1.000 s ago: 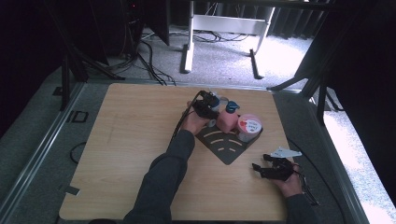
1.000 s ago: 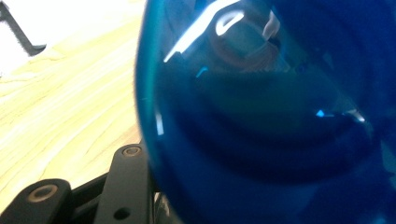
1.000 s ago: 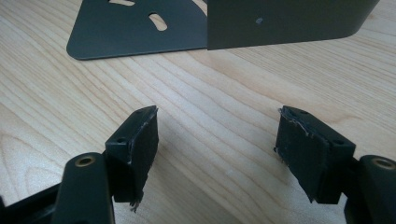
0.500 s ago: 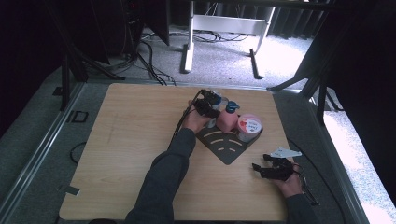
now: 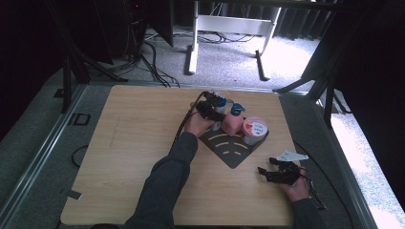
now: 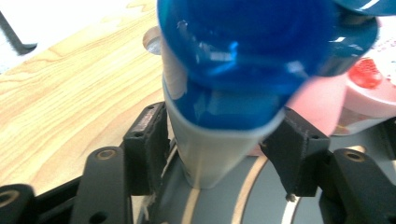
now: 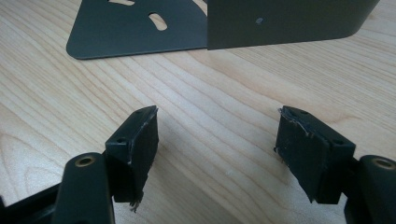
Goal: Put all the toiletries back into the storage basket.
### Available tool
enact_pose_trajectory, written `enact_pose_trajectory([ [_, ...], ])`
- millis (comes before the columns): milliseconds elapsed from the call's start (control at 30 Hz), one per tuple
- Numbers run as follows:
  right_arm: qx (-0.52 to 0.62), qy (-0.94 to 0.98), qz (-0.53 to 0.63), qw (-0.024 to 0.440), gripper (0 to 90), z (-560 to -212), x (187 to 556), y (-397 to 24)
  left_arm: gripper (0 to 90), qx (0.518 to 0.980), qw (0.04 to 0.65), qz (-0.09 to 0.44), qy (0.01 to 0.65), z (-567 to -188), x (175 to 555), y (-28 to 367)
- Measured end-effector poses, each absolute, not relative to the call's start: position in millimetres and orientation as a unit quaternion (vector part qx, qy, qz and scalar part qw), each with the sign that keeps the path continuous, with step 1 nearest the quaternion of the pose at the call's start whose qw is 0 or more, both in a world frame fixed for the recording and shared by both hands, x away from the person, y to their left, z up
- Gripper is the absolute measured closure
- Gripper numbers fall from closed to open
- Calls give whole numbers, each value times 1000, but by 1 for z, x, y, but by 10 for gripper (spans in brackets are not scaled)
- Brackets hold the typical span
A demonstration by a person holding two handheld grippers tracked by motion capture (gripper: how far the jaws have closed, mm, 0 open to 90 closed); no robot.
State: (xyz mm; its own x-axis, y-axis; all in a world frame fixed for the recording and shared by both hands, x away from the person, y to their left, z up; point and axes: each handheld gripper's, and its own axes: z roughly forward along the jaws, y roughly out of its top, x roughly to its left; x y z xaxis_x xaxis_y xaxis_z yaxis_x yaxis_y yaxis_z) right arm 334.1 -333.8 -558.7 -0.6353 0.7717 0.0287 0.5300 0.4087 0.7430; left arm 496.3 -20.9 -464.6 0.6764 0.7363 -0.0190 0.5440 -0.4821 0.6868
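Gripping low on the grey-white plastic bottle w/ translucent blue cap (image 6: 219, 107), the left hand-held gripper (image 6: 219, 154) has its pads against both sides of the body; bottle stands on the dark slotted metal rack (image 5: 234, 150) at the far-right part of the light wooden worktop (image 5: 129, 138), beside a pink container (image 5: 232, 123). Looks light, smooth, prob. slippery and squeezable, top-heavy, so hold mid-body, firm not crushing. Right hand-held gripper (image 7: 217, 154) is wide open, empty, low over bare wood near the rack.

Blue-capped grey bottle (image 6: 215, 140); pink tub (image 5: 254, 128); dark slotted tray (image 5: 229, 148); pale wood-grain table (image 5: 129, 143).
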Motion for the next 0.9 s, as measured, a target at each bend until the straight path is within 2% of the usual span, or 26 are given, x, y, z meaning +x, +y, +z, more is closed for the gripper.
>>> enact_pose_trajectory([
  [267, 394, 824, 373, 163, 294, -559, 334, -334, 347, 848, 346, 145, 375, -460, 486, -11],
  [667, 394, 824, 373, 163, 295, -559, 334, -334, 346, 833, 370, 153, 381, -453, 458, 15],
  [900, 395, 824, 374, 162, 294, -559, 334, -334, 347, 824, 380, 151, 392, -465, 438, 35],
])
